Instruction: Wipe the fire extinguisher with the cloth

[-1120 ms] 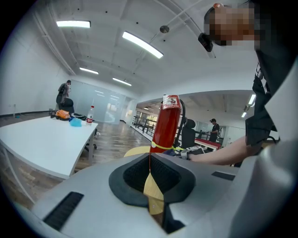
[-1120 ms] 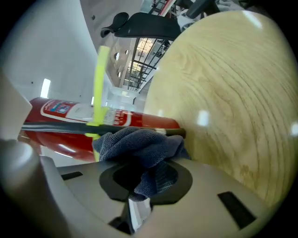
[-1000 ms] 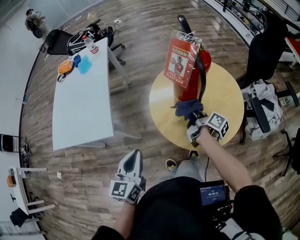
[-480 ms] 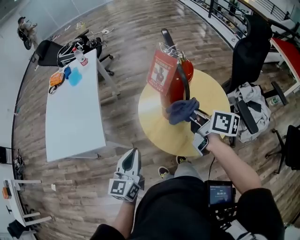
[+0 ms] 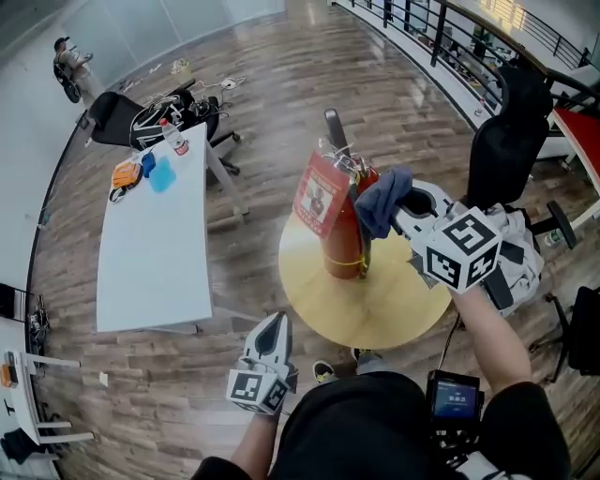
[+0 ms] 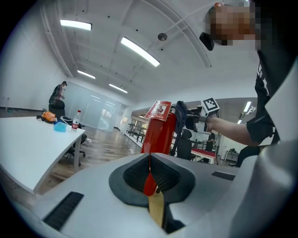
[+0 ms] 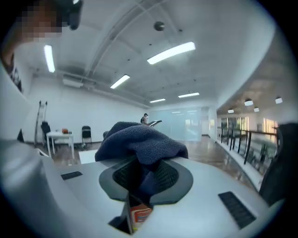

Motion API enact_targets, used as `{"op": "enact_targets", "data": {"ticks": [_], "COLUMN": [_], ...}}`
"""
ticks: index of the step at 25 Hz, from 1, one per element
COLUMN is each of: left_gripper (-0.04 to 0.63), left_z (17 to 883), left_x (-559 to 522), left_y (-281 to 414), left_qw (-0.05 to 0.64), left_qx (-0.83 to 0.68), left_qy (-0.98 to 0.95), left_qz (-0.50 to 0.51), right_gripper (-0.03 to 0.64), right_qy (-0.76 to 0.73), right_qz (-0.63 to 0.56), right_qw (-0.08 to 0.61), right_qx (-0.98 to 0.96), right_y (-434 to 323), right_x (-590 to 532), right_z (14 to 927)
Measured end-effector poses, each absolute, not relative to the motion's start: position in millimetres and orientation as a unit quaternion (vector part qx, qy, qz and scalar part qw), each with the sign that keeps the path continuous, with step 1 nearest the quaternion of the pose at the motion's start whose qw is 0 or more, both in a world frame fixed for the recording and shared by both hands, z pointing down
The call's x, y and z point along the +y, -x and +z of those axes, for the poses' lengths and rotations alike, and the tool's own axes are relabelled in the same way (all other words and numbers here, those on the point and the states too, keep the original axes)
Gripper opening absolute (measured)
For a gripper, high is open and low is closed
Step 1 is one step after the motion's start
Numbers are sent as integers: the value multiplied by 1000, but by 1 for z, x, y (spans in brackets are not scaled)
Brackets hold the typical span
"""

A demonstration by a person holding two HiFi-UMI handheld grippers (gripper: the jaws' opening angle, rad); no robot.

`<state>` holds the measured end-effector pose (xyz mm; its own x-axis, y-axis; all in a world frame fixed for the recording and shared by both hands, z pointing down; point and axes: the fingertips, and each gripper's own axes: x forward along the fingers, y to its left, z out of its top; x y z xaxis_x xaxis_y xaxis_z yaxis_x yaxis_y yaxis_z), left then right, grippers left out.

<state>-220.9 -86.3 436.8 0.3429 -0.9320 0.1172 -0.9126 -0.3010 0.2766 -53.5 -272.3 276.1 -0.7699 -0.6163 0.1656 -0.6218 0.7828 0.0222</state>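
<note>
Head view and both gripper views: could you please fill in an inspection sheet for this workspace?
Surface: round yellow table, bare apart from the extinguisher.
Job's things: red extinguisher upright on it, tag hanging; dark blue cloth at its top.
Clutter: white table with bottle, blue and orange items.
Grippers: right gripper shut on cloth; left gripper shut, empty, low.
Cables: nothing seen.
Surroundings: wood floor, black chairs, railing, distant person.
</note>
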Motion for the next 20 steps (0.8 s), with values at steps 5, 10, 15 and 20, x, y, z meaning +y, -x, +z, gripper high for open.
{"op": "enact_targets", "data": {"ticks": [5, 10, 15, 20], "left_gripper": [23, 23, 23, 23], "left_z": [436, 434, 432, 433], "left_x": [-93, -98, -100, -98], "left_y": [211, 204, 198, 197], "left_qw": [147, 148, 145, 145], "left_qx": [-586, -595, -602, -611], "left_qy": [-797, -789, -785, -778], "left_qz": [-28, -23, -16, -12], "right_gripper": [71, 70, 69, 69], "right_qy": [-291, -279, -206, -147], "right_qz": [-59, -143, -238, -477], "right_qw": [123, 163, 195, 297], "right_qx": [-947, -935, -929, -814], "right_y": [61, 65, 84, 88], "right_x": [-305, -333, -348, -358], "right_z": [265, 266, 269, 285]}}
